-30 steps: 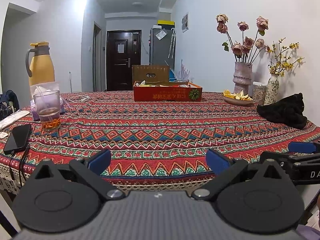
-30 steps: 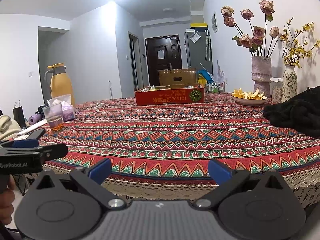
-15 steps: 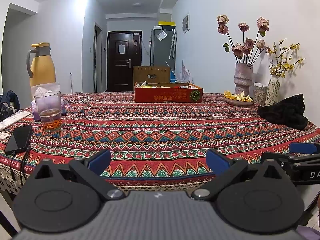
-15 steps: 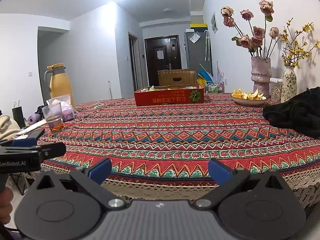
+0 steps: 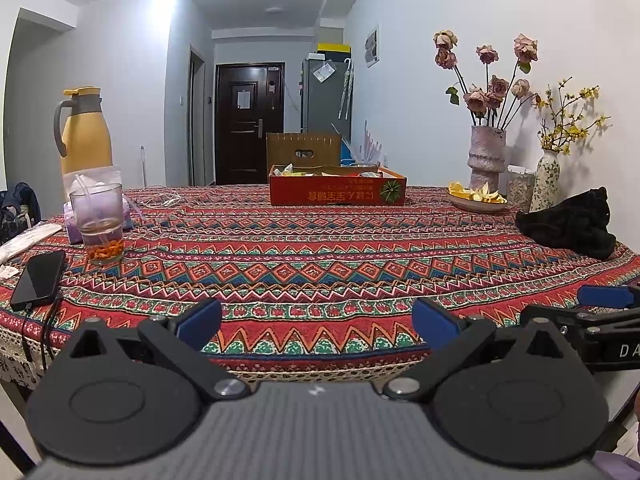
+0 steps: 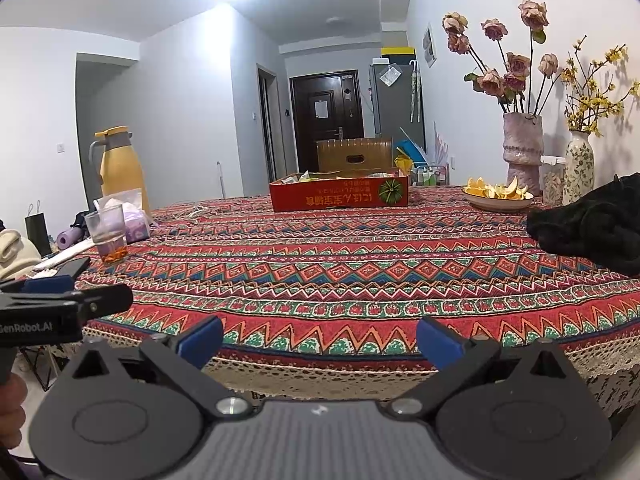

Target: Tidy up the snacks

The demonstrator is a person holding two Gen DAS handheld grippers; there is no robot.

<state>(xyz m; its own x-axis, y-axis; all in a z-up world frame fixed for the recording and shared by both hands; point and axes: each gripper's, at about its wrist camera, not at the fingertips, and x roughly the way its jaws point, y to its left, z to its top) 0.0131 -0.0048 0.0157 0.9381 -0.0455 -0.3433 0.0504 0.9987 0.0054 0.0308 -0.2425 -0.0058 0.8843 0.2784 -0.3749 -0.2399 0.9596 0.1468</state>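
Note:
A red cardboard box [image 5: 338, 191] holding several snack packets stands at the far middle of the table with the patterned cloth [image 5: 320, 264]; it also shows in the right wrist view [image 6: 340, 196]. My left gripper [image 5: 317, 320] is open and empty, just past the table's near edge. My right gripper [image 6: 319, 340] is open and empty, just short of the table's near edge. Each gripper shows at the edge of the other's view, the right one [image 5: 604, 300] and the left one [image 6: 60, 300].
A glass [image 5: 98, 222], tissue pack, yellow jug [image 5: 84, 132] and phone [image 5: 38, 280] stand at the left. A bowl of peel [image 5: 476, 198], two vases [image 5: 486, 158] and black cloth [image 5: 568, 224] are at the right. A wooden chair back stands behind the box.
Both views have dropped and pulled back slightly, so the table shows at a shallower angle. Both grippers stay open and empty.

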